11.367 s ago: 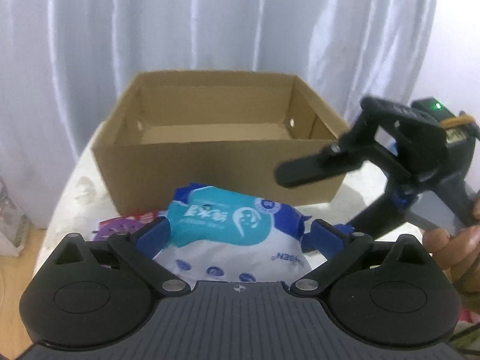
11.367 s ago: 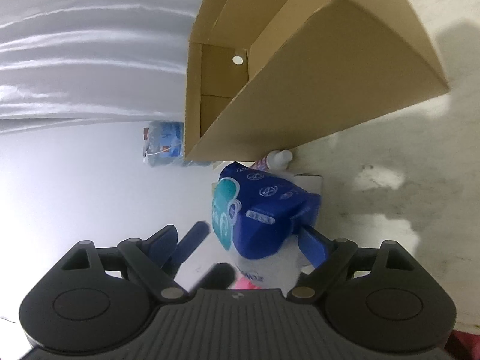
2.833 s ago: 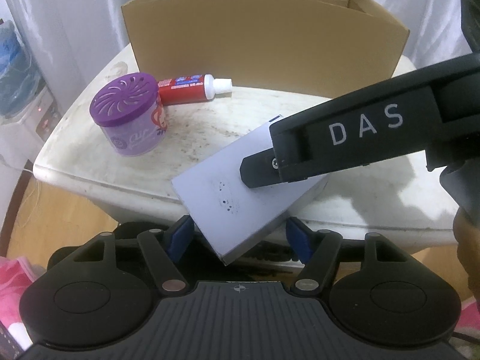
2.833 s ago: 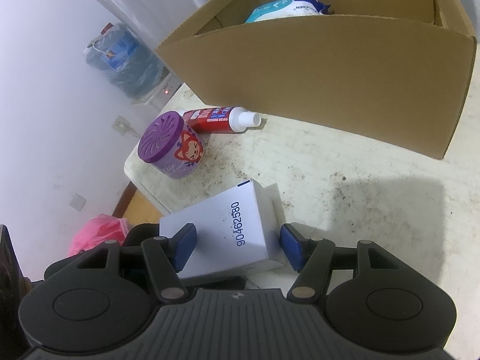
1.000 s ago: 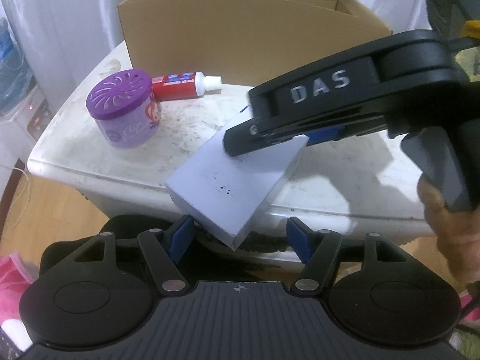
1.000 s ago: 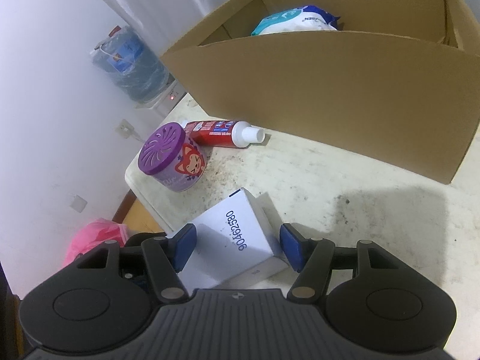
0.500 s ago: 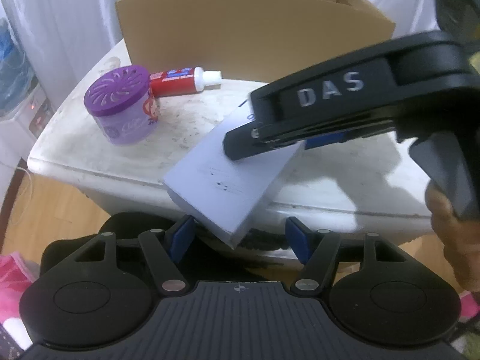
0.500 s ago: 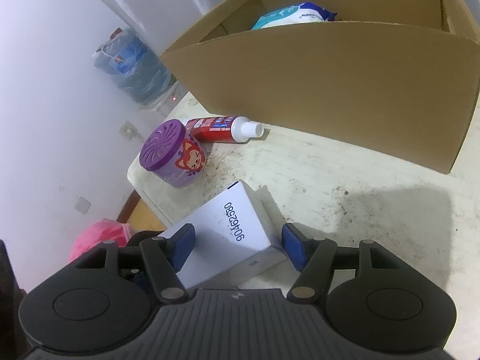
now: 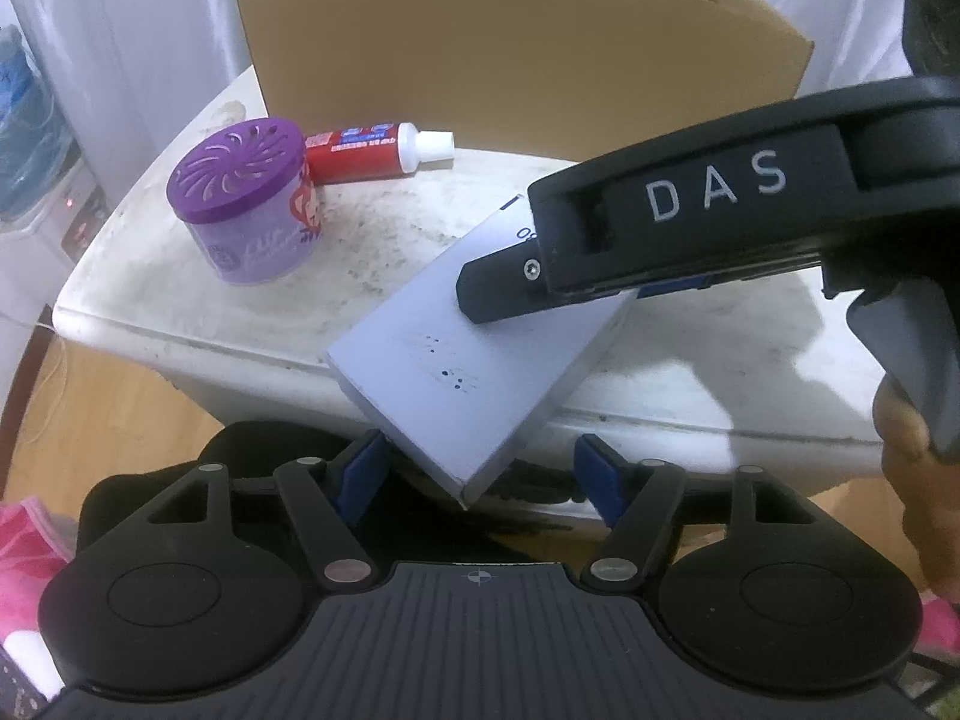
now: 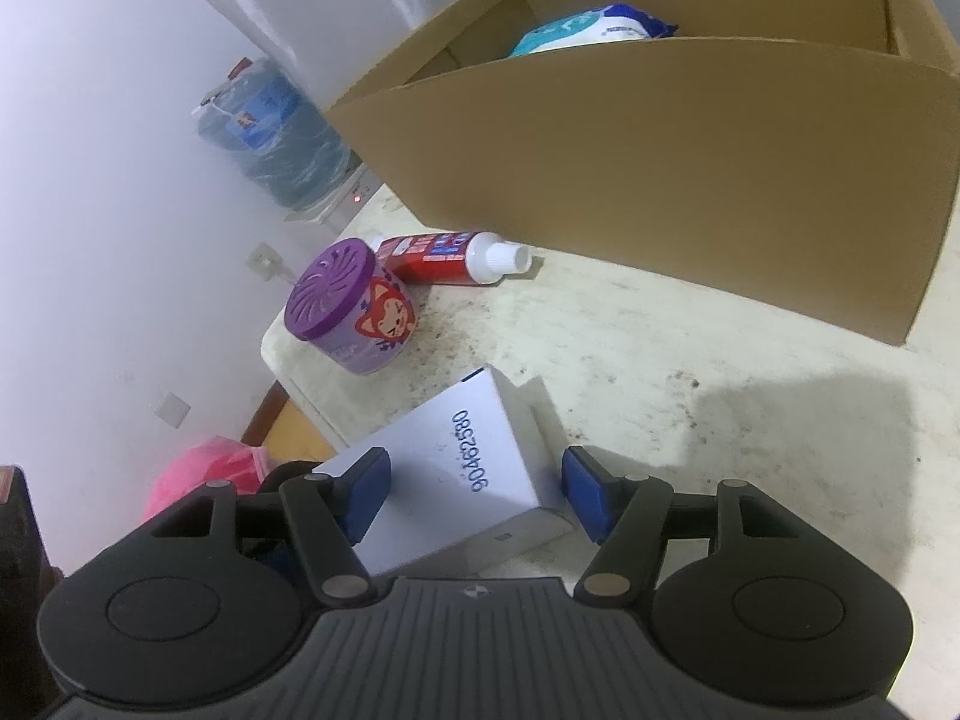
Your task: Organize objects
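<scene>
A flat white box (image 9: 462, 354) with a printed number lies at the table's near edge and overhangs it; it also shows in the right wrist view (image 10: 462, 474). My right gripper (image 10: 474, 495) is open with its blue pads either side of the box, just above it. My left gripper (image 9: 480, 480) is open below the table edge, with the box's overhanging corner between its pads. A purple air freshener (image 9: 246, 216) and a red toothpaste tube (image 9: 372, 153) sit to the left. A wipes pack (image 10: 591, 27) lies inside the cardboard box (image 10: 690, 150).
The white table (image 10: 750, 420) is stained. A water dispenser (image 10: 270, 126) stands beyond the table's left side. A pink bag (image 10: 204, 477) lies on the wooden floor. White curtains hang behind the cardboard box (image 9: 510, 54).
Since 11 s ago the wipes pack has gone into the cardboard box. In the last second my right gripper has shifted slightly over the white box, which has turned a little.
</scene>
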